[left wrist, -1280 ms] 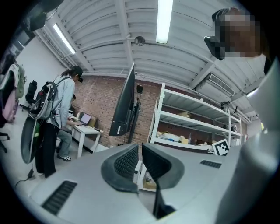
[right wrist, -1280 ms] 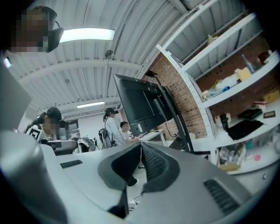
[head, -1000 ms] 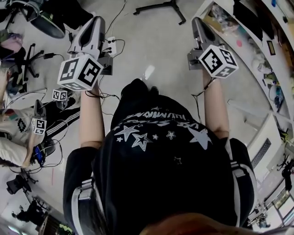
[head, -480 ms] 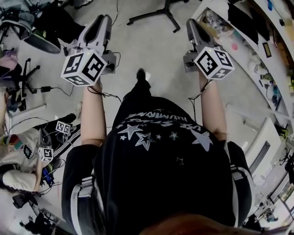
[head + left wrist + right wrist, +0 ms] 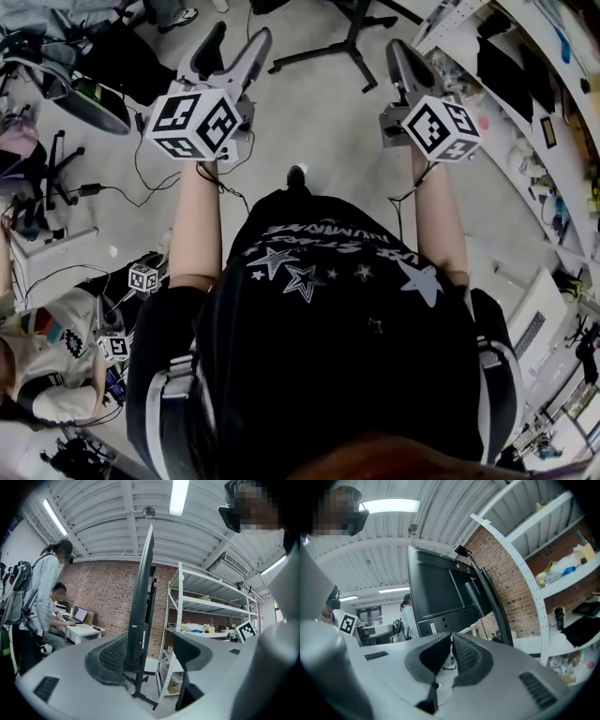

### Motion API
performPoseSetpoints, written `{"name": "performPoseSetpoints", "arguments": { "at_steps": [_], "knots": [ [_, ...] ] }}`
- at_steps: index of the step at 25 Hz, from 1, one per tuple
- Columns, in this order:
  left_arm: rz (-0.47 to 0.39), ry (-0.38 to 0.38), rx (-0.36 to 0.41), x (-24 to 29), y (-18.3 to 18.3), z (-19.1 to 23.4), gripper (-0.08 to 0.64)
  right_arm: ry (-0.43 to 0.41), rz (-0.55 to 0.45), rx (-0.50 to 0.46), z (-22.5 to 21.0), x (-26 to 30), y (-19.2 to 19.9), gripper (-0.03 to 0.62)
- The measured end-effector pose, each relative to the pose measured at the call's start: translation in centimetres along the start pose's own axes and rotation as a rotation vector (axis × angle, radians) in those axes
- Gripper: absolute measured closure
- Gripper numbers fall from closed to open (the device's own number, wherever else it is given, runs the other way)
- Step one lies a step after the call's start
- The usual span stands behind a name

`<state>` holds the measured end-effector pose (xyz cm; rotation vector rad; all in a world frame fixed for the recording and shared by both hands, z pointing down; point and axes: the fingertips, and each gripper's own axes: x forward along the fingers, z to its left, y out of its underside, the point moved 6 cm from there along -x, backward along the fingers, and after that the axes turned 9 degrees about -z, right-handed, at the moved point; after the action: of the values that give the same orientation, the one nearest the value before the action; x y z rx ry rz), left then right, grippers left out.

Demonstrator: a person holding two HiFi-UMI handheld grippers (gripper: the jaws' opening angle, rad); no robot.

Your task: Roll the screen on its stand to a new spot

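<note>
The screen (image 5: 141, 597) shows edge-on in the left gripper view, upright on its black stand (image 5: 138, 686), a short way ahead of me. In the right gripper view I see its dark back panel (image 5: 438, 595). The stand's legs (image 5: 349, 45) spread on the floor between my two grippers in the head view. My left gripper (image 5: 239, 37) (image 5: 150, 644) is raised toward the screen; its jaws are opening and nothing is pressed between them. Beside it my right gripper (image 5: 398, 49) (image 5: 451, 641) is held up, shut and empty.
White shelving (image 5: 525, 112) (image 5: 206, 616) full of items runs along the right. An office chair (image 5: 84, 94) and loose cables (image 5: 141, 178) lie on the floor at left. A seated person (image 5: 47, 375) is at lower left; other people (image 5: 42, 602) work by a brick wall.
The left gripper's jaws have gone from shut to wide apart. Both grippers have come nearer to the stand's legs, which now sit lower in the head view.
</note>
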<state>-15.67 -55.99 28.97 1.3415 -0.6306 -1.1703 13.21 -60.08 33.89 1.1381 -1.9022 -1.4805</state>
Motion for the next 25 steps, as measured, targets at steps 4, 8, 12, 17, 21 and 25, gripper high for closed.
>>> {"name": "performPoseSetpoints", "arguments": {
  "at_steps": [4,8,12,17,21,25],
  "knots": [
    [0.003,0.04,0.017,3.2,-0.5,2.2,0.239,0.012,-0.014,-0.011,0.3,2.8,0.0,0.584],
    [0.034,0.074,0.027,5.9,0.2,3.3,0.216,0.028,-0.013,0.003,-0.2,5.1,0.9,0.584],
    [0.021,0.083,0.022,8.2,0.8,3.8,0.194,0.047,-0.019,-0.001,-1.1,6.5,0.9,0.584],
    [-0.028,0.093,0.034,10.8,-0.3,4.6,0.178,0.074,-0.019,0.002,-1.8,7.9,1.2,0.584],
    [-0.078,0.1,0.037,13.3,-2.5,4.9,0.178,0.082,-0.012,0.002,-2.1,9.1,1.6,0.584],
    [-0.139,0.118,0.018,15.2,-5.5,4.8,0.178,0.093,-0.024,0.0,-2.6,10.0,1.2,0.584]
  ]
}}
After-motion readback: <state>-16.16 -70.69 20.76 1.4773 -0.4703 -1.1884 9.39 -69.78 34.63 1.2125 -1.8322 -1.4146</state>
